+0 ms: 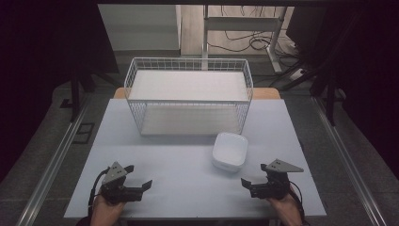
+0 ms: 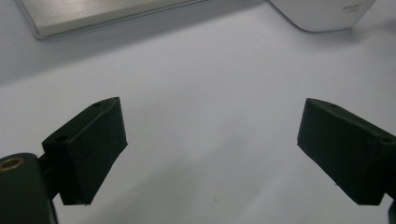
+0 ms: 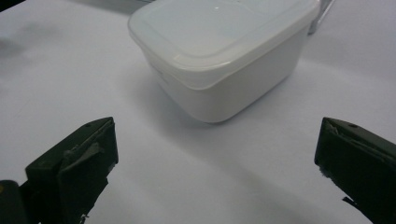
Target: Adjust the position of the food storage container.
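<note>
Both your grippers are spread and empty; the tub [image 1: 229, 150] sits up-left of your right gripper [image 1: 251, 184], far nearer it than your left gripper [image 1: 140, 181].

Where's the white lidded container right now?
High view: white lidded container sits right of centre on the table, just in front of the wire basket, nearest the right hand-held gripper.

Looked like a lab or test room set up for recording. A plain pale table [image 1: 155, 188] stood on a grey floor, metal rails [image 1: 51, 165] running along both its side edges. Beyond the far edge, loose cables [image 1: 244, 42] lay on the floor by a bare desk frame [image 1: 244, 23]. Dark screens [image 1: 51, 37] closed off both sides.
</note>
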The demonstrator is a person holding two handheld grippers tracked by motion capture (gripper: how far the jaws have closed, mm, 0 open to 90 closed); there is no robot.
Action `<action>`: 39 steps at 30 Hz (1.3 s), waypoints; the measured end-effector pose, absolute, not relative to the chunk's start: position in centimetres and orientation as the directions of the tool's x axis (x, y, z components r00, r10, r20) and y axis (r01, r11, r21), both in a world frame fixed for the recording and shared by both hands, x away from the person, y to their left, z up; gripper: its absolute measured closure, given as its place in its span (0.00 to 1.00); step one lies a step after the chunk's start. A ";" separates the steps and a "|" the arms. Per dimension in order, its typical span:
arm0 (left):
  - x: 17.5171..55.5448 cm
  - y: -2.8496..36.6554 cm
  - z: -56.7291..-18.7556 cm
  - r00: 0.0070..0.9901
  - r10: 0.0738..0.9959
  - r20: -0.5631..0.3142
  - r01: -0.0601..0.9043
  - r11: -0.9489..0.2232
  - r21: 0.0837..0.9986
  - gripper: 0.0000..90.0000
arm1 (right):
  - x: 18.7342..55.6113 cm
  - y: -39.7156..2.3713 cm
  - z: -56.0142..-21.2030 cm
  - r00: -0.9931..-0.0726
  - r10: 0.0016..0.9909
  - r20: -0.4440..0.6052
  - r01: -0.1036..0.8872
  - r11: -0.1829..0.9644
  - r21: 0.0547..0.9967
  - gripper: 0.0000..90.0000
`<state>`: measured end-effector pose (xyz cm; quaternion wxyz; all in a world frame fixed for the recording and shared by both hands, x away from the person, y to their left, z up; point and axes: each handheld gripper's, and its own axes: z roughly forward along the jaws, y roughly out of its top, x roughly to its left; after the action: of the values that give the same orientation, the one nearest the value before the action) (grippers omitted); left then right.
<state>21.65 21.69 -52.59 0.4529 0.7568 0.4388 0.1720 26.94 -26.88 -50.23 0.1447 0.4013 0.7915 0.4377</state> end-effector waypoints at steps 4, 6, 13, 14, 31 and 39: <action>21.7 21.9 -52.7 0.561 0.816 -0.141 0.484 -0.185 0.855 0.08 | 26.9 -26.7 -50.2 -0.654 0.748 0.113 0.492 0.306 0.815 0.00; 21.8 21.9 -52.9 0.574 0.805 -0.149 0.480 -0.184 0.858 0.08 | 26.9 -26.7 -50.2 -0.658 0.745 0.112 0.481 0.301 0.823 0.00; 22.0 20.5 -53.6 0.627 0.778 -0.043 0.469 -0.333 0.818 0.08 | 27.0 -26.8 -50.2 -0.660 0.745 0.097 0.472 0.311 0.825 0.00; 22.0 20.5 -53.6 0.625 0.779 -0.045 0.472 -0.332 0.816 0.08 | 27.0 -26.8 -50.2 -0.660 0.745 0.094 0.471 0.313 0.825 0.00; 21.9 21.3 -52.9 0.585 0.805 -0.099 0.487 -0.251 0.837 0.08 | 28.2 -26.7 -49.8 -0.611 0.786 0.098 0.545 0.327 0.772 0.01; 22.0 21.2 -53.0 0.585 0.804 -0.105 0.499 -0.255 0.828 0.09 | 29.6 -27.8 -48.7 -0.629 0.767 0.125 0.534 0.310 0.786 0.68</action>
<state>21.96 21.18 -53.04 0.4415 0.7730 0.4216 0.1726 29.60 -27.79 -48.74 0.1379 0.4081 0.7975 0.4224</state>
